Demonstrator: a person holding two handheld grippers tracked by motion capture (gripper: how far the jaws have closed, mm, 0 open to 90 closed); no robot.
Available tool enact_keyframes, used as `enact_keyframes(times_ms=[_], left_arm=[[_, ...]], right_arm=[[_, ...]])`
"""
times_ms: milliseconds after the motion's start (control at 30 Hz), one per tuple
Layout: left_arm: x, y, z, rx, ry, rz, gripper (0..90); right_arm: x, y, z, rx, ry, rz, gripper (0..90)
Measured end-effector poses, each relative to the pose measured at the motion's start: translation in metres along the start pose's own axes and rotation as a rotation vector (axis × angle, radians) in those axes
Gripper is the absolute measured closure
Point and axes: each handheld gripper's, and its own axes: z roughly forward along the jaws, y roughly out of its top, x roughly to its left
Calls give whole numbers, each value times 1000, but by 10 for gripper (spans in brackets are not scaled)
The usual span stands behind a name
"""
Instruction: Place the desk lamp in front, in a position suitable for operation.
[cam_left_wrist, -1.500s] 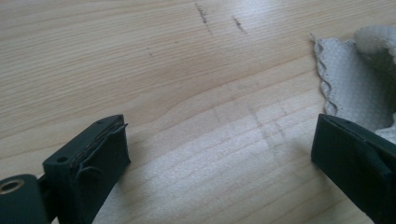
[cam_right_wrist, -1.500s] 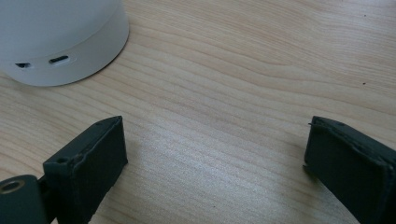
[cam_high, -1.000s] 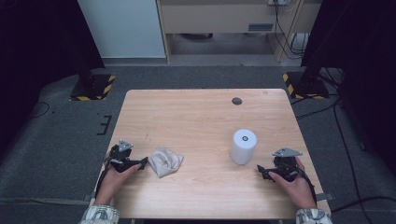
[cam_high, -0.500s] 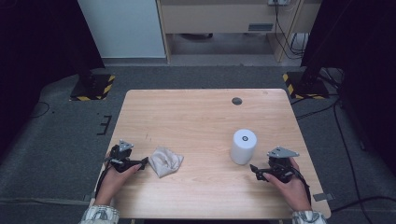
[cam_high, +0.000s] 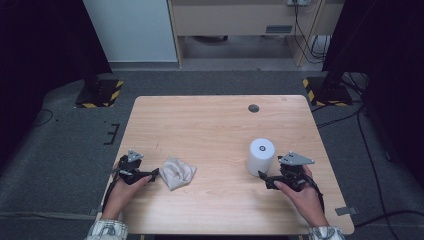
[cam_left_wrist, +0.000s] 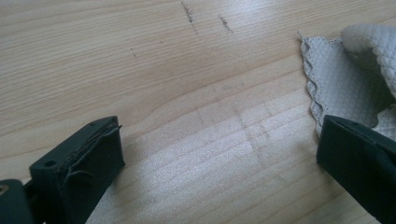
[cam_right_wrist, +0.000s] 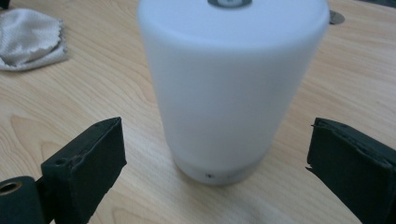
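Observation:
A white cylinder (cam_high: 260, 156) with a small dark disc on its top stands upright on the wooden table (cam_high: 215, 125), right of centre. My right gripper (cam_high: 263, 180) is open just in front of the cylinder (cam_right_wrist: 232, 79), which stands beyond the gap between the two jaws, touching neither. A crumpled grey cloth (cam_high: 176, 172) lies at the left front. My left gripper (cam_high: 154, 174) is open beside the cloth's left edge, with the cloth (cam_left_wrist: 348, 74) lying by its right jaw and bare wood between the jaws.
A small dark round disc (cam_high: 254, 108) sits in the table near its far edge. Yellow-and-black striped stand bases (cam_high: 100, 93) rest on the grey floor at both far corners. Cables (cam_high: 305, 30) run along the floor at the back right.
My right gripper has moved left and forward towards the white cylinder, which now stands just ahead of its jaws. The left gripper and the cloth have stayed in place.

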Motion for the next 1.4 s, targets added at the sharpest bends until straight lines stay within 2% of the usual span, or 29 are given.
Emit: enact_keyframes(times_ms=[100, 367, 500, 900, 1000, 1233, 1400], left_arm=[[0, 0, 0, 0, 1, -1, 0], [-1, 0, 0, -1, -2, 2, 0], [-1, 0, 0, 0, -2, 3, 0], [-2, -1, -1, 0, -8, 8, 0], [-2, 0, 0, 0, -8, 9, 0], [-3, 0, 0, 0, -8, 8, 0], [-3, 0, 0, 1, -8, 8, 0]], right_arm=[[2, 5, 3, -14, 11, 6, 43], [-2, 30, 15, -60, -11, 9, 47], [-4, 36, 22, -49, -11, 3, 51], [-4, 38, 36, -21, -22, 9, 60], [-6, 38, 42, -12, -7, 26, 65], [0, 40, 40, -9, -6, 2, 88], [9, 42, 39, 1, 18, -19, 89]])
